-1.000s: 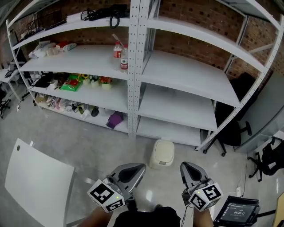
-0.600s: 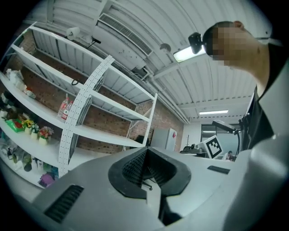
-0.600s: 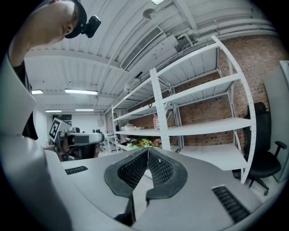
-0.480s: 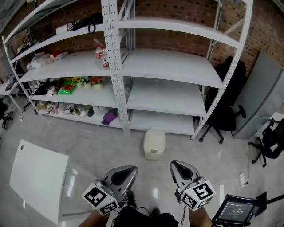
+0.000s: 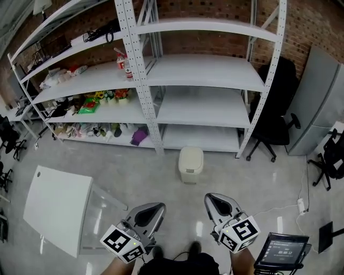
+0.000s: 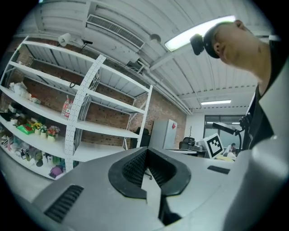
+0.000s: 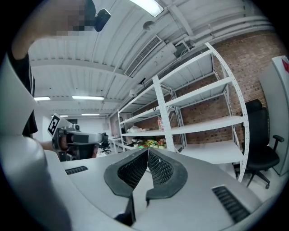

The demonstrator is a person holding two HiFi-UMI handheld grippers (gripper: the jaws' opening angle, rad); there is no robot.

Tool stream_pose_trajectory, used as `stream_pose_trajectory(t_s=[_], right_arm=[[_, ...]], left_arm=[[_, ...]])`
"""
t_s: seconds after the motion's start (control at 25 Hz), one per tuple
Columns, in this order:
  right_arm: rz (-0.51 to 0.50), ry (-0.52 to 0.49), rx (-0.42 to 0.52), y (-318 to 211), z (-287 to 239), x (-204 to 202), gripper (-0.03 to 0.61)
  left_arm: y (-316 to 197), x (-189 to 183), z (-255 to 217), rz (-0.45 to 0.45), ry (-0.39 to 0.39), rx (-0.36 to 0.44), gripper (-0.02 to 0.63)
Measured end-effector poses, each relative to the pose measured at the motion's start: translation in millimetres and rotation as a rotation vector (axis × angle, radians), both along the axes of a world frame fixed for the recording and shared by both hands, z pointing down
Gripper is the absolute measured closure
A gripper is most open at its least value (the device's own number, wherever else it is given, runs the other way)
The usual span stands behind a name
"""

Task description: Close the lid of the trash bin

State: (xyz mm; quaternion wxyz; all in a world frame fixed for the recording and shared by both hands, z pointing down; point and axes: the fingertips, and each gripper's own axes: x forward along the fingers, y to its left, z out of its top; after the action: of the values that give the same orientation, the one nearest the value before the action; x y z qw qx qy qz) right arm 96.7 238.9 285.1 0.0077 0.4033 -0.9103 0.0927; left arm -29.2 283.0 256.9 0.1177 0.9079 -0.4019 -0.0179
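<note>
Left tongs: the grey moulded-plastic left tongs point(image 6: 145, 168) have two black ribbed rubber pads meeting at the tips, with nothing between them. They are held low, close to the person's body.
Right tongs: the matching grey plastic right tongs point(image 7: 148, 159) are also pressed tip to tip on nothing. Their pads are black with a cross-hatched grip.
Marker cubes: two, one riding behind each pair of tongs, with white faces and black square patterns: left cube point(image 5: 124, 243) and right cube point(image 5: 239, 234).
Trash bin: one small cream plastic trash bin with rounded corners point(image 5: 191, 164). It stands on the floor just in front of the lowest shelf, ahead of both tongs and well apart from them. Its lid looks down, but it is too small to be sure.
Floor: pale grey polished floor point(image 5: 134, 177), glossy with light reflections.
Shelving: white metal shelving rack point(image 5: 204, 70) with perforated uprights, two bays side by side. The right bay is bare and the left bay holds mixed clutter.
Bottles: two small clear bottles with red labels point(image 5: 124, 65), beside the middle upright.
Wall: red-brown brick wall point(image 5: 215, 11) behind the rack.
Chairs: two black office chairs at the right, one against the rack point(image 5: 274, 113) and one at the edge point(image 5: 330, 161).
Panel: one flat white board point(image 5: 59, 215), tilted, at the left.
</note>
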Motion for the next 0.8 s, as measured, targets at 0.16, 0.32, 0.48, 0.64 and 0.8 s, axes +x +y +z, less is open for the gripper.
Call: stream_pose_trajectory(t_s=[0.16, 0.32, 0.48, 0.64, 0.8], right_arm=[[0.014, 0.010, 0.018, 32, -11, -21, 0.571], [0.058, 0.038, 0.011, 72, -16, -49, 0.571], [0.124, 0.026, -0.030, 120, -13, -85, 0.571], [0.157, 0.042, -0.045, 167, -13, -115, 0.571], [0.199, 0.073, -0.050, 209, -13, -112, 0.571]], left_arm=[[36, -20, -3, 0.014, 0.003, 0.016, 0.623], [75, -57, -1, 0.025, 0.045, 0.019, 0.623], [116, -109, 3, 0.054, 0.043, 0.029, 0.623], [145, -146, 6, 0.074, 0.064, 0.033, 0.623], [174, -149, 10, 0.098, 0.089, 0.015, 0.623]])
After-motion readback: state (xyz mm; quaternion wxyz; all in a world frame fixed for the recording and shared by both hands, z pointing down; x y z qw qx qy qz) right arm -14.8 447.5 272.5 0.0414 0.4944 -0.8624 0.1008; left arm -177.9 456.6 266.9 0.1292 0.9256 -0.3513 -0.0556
